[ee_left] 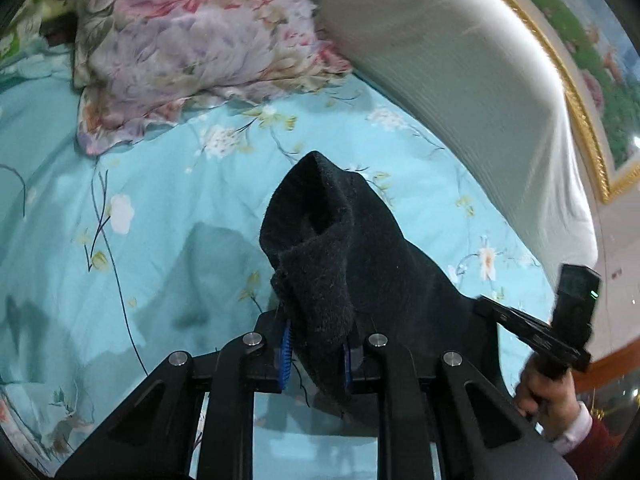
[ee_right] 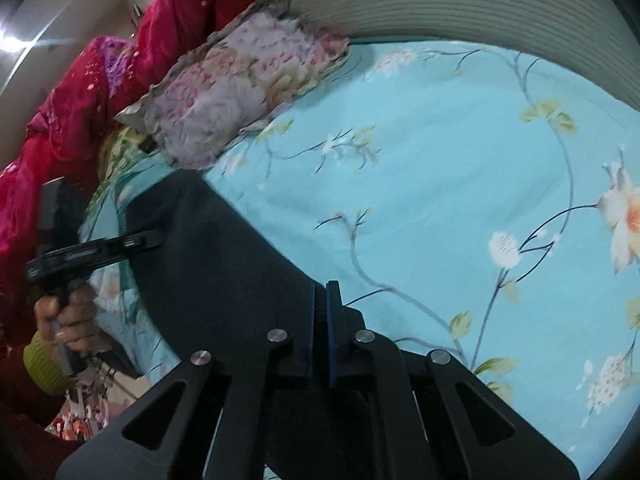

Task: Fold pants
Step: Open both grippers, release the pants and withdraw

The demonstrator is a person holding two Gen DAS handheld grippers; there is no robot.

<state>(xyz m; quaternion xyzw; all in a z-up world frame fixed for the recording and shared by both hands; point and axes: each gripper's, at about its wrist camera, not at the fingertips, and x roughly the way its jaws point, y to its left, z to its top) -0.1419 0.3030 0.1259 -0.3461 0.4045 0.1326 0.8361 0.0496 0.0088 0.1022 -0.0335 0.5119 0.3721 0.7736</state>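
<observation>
A domestic bedroom is indicated. The working surface is identified as a bed, covered by a light blue sheet printed with white blossoms and thin branches. A floral pillow in pink and lilac is seen lying at its far end, beside a pale ribbed bolster or headboard cushion. A red quilted cover is seen heaped along one side. A gold-framed picture is noted on the wall behind the bed.

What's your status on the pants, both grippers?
Left gripper shut on black pants, bunched edge pinched. Right gripper shut on the pants too. Floral pillow beyond, not blocking.
</observation>
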